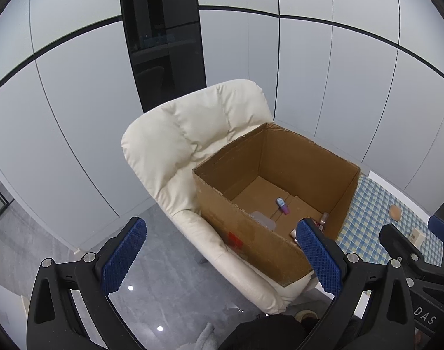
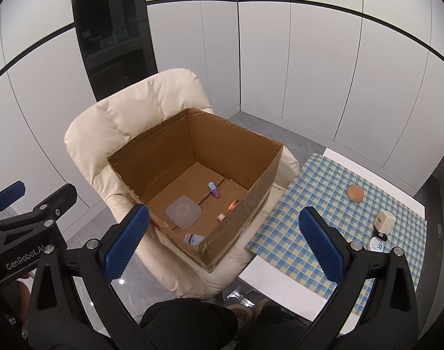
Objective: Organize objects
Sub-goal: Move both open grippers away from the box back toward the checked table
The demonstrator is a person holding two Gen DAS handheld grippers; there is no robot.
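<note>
Now both my left gripper [image 1: 220, 258] and right gripper [image 2: 224, 243] gape empty; the round sponge [image 2: 355, 193] at 2 o'clock on the bench [image 2: 324, 192] looks light, soft, best pinched across its middle.

- Cardboard box [image 2: 151, 157]: matt brown corrugated board, with rough, torn top edges.
- Armchair [image 1: 169, 143]: cream upholstery, soft and padded, with a slight leather-like sheen.
- Tablecloth [image 2: 318, 204]: blue-and-yellow checked cloth, matt.
- Floor [image 1: 163, 268]: grey, polished and glossy, reflecting ceiling lights.
- Lid [image 2: 183, 211] in the box: translucent frosted plastic.
- Left gripper [image 1: 222, 259] and right gripper [image 2: 224, 246]: matt black plastic frames, blue pads [image 2: 125, 240] with a knurled texture, and shiny metal bolts.
</note>
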